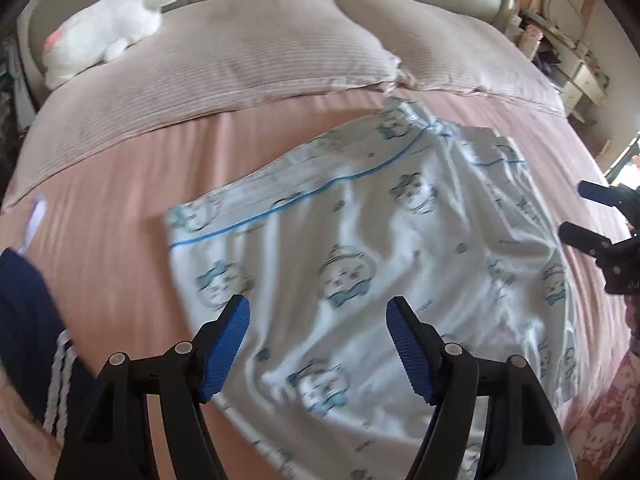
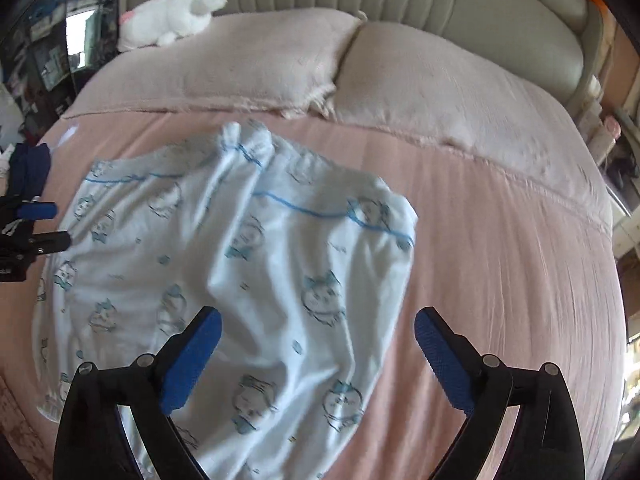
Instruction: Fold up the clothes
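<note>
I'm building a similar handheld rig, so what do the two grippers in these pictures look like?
Both look alike: the left gripper and the right gripper have black, angular plastic linkage arms with round silver pivot pins. Each finger ends in a bright blue pad with a ridged, textured face. No cables or sleeves are visible.

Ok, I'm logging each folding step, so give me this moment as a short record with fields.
garment: pale blue printed garment, spread rumpled on the bed
surface: pink bedsheet
left gripper: open, over the garment, holding nothing
right gripper: open, over the garment's edge, holding nothing
behind: two pillows; white plush toy
fold: none visible yet
</note>
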The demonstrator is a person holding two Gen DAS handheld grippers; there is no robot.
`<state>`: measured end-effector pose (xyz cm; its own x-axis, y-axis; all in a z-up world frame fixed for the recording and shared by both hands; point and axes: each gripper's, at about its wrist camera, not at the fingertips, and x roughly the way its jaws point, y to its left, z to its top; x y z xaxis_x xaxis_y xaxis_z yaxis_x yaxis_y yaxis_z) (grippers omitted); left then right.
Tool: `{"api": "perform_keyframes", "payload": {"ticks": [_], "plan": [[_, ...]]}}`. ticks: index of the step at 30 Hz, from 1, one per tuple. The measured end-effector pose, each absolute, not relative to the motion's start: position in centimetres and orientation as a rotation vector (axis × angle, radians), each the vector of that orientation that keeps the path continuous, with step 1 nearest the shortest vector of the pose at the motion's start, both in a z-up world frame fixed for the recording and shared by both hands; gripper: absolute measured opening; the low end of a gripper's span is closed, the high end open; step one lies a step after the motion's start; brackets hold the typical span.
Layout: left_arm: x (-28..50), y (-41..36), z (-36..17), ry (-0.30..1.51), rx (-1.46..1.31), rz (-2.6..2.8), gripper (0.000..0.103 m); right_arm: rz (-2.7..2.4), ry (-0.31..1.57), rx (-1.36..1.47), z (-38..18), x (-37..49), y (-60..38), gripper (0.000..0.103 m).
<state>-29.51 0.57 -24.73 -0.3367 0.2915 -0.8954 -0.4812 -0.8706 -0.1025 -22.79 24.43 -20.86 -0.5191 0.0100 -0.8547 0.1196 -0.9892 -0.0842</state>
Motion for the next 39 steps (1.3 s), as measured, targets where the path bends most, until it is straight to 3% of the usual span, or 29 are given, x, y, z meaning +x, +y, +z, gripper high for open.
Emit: {"api": "perform_keyframes", "payload": {"ticks": [3, 8, 9, 13, 17, 21, 26, 27, 28, 29, 31, 34, 35, 37, 39], "plan": [[-31.2, 3.0, -28.2, 0.343, -1.517, 2.187, 0.071, -2.649, 0.255, 1.487, -21.2, -24.2, 21.7, 0.098], [-31.8, -1.9, -28.2, 0.352, -1.6, 2.319, 0.078, -2.607, 0.295, 1.534, -23.8, -24.8, 22.1, 0.098], [-32.0, -2.8, -28.0, 0.33, -1.625, 2.335, 0.083, -2.595, 0.275, 1.552, -24.3, -25.1, 22.3, 0.098], [-32.4, -4.2, -26.3, 0.251, -1.668, 2.394, 0.083, -2.57, 0.175, 1.584, -25.1, -26.3, 22.5, 0.098], [-30.6, 1.0, -22.3, 0.295, -1.415, 2.371, 0.083, -2.575, 0.149, 1.522, -23.9, -27.7, 21.3, 0.098], [-31.5, 5.1, -24.1, 0.269, -1.39, 2.191, 0.083, -2.493, -0.008, 1.439, -23.3, -28.4, 20.2, 0.098], [-33.3, 3.3, -27.6, 0.161, -1.438, 2.146, 0.082, -2.415, -0.082, 1.583, -27.0, -28.8, 21.3, 0.098], [-33.8, 2.4, -27.5, 0.165, -1.458, 2.172, 0.081, -2.426, -0.094, 1.611, -27.7, -28.9, 22.3, 0.098], [-34.4, 1.5, -27.4, 0.176, -1.482, 2.203, 0.073, -2.46, -0.097, 1.611, -27.7, -28.9, 23.2, 0.098], [-35.1, 0.3, -27.3, 0.136, -1.503, 2.209, 0.058, -2.495, -0.101, 1.611, -27.7, -29.0, 24.1, 0.098], [-35.9, -1.8, -26.5, -0.013, -1.532, 2.219, 0.048, -2.541, -0.135, 1.623, -27.3, -29.4, 25.6, 0.098], [-35.6, -2.8, -23.7, -0.166, -1.434, 2.24, 0.049, -2.623, -0.144, 1.576, -25.7, -30.1, 26.3, 0.098], [-35.4, -2.3, -22.9, -0.164, -1.394, 2.231, 0.055, -2.629, -0.13, 1.555, -25.2, -30.3, 26.1, 0.098], [-35.3, -0.6, -22.1, -0.081, -1.359, 2.217, 0.062, -2.605, -0.107, 1.534, -25.0, -30.8, 25.3, 0.098], [-36.0, 1.0, -23.3, 0.018, -1.393, 2.156, 0.062, -2.565, -0.064, 1.55, -25.6, -31.6, 24.0, 0.098]]}}
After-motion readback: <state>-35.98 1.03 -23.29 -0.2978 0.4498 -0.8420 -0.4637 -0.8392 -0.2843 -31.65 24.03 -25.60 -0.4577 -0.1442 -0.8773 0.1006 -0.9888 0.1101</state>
